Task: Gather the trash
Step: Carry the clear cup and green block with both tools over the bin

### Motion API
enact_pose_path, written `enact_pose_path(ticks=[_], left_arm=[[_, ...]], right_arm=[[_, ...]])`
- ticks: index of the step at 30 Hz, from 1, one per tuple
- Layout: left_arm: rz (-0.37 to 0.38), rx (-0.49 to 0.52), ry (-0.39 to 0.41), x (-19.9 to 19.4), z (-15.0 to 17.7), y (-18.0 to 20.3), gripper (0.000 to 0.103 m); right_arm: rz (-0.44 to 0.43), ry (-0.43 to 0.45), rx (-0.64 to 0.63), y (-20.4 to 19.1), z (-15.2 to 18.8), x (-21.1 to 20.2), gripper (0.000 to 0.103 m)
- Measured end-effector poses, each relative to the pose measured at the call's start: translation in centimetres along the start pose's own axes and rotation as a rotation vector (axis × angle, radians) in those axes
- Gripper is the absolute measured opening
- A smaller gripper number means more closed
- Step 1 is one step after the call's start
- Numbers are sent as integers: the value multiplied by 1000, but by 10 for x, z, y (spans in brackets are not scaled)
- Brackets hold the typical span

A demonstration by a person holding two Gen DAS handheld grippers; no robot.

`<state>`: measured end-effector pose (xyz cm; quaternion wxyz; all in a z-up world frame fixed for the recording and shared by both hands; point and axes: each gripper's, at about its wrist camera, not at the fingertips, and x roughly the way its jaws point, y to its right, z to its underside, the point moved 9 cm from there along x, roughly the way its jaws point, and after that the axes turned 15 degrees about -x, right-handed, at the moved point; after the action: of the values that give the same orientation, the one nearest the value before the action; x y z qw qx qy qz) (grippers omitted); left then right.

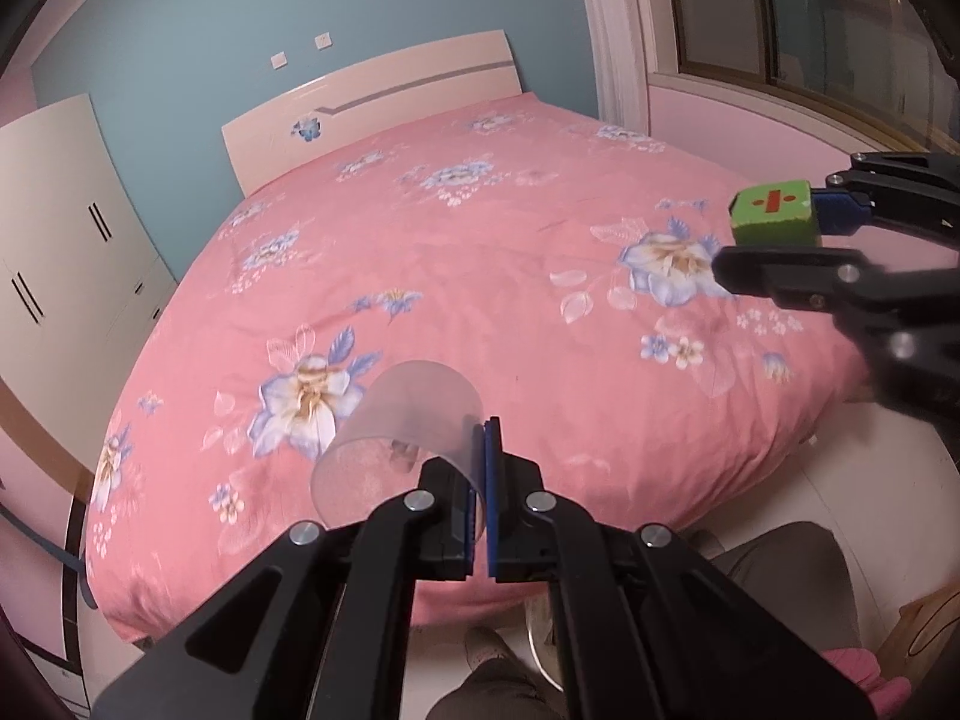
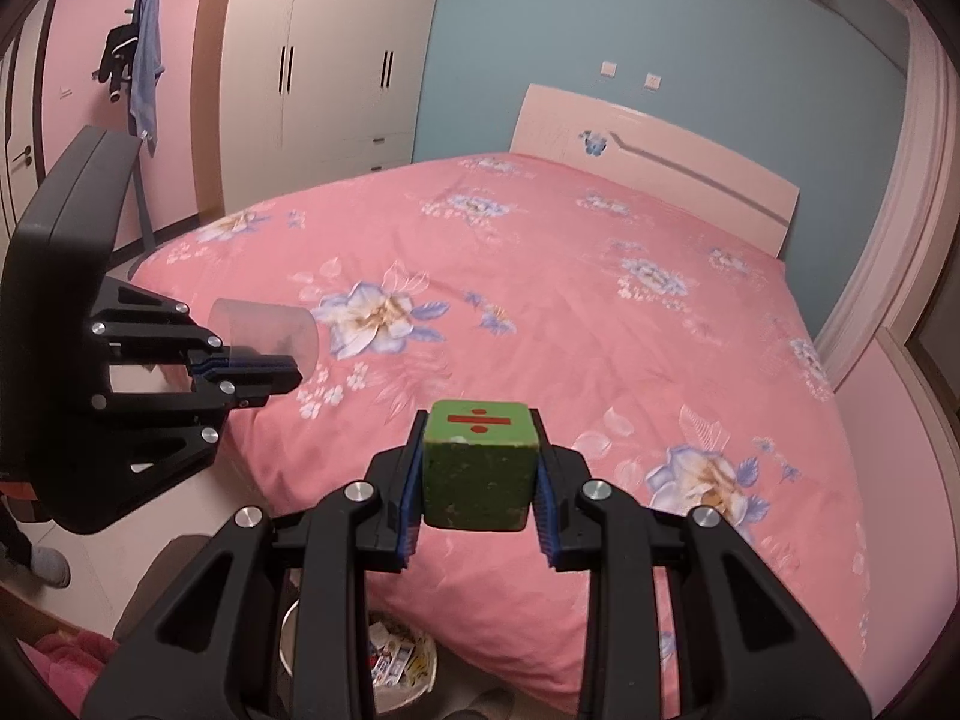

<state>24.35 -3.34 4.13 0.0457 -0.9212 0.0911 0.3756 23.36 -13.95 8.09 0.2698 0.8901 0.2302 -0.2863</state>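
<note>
My left gripper [image 1: 480, 456] is shut on the rim of a clear plastic cup [image 1: 396, 432], which lies tilted over the near edge of the pink flowered bed [image 1: 480, 252]. The same cup [image 2: 264, 336] and left gripper [image 2: 294, 375] appear at the left of the right wrist view. My right gripper [image 2: 477, 468] is shut on a green cube [image 2: 477, 468] with a red division sign on top, held above the bed's foot. From the left wrist view that cube [image 1: 774, 213] hangs at the far right between the right gripper's fingers [image 1: 774, 276]. A waste bin [image 2: 396, 660] with paper scraps stands on the floor below the right gripper.
The bed fills both views, with its headboard [image 1: 372, 102] against a blue wall. A white wardrobe [image 2: 324, 60] stands left of it and a window [image 1: 798, 12] is on the right. A person's legs and slippered feet [image 1: 492, 660] are on the floor by the bin, and something pink [image 2: 66, 660] lies nearby.
</note>
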Motion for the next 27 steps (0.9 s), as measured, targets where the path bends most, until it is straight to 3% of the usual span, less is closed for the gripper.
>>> enact_pose_path(ticks=[13,27], left_arm=[[-36,-15,-99,32,65,-15,4],[-15,3,-227,76,137,6,4]], right_arm=[[-85,-106,12,-43,55,40,32],[-173,-209,30,-87,113,78,32]])
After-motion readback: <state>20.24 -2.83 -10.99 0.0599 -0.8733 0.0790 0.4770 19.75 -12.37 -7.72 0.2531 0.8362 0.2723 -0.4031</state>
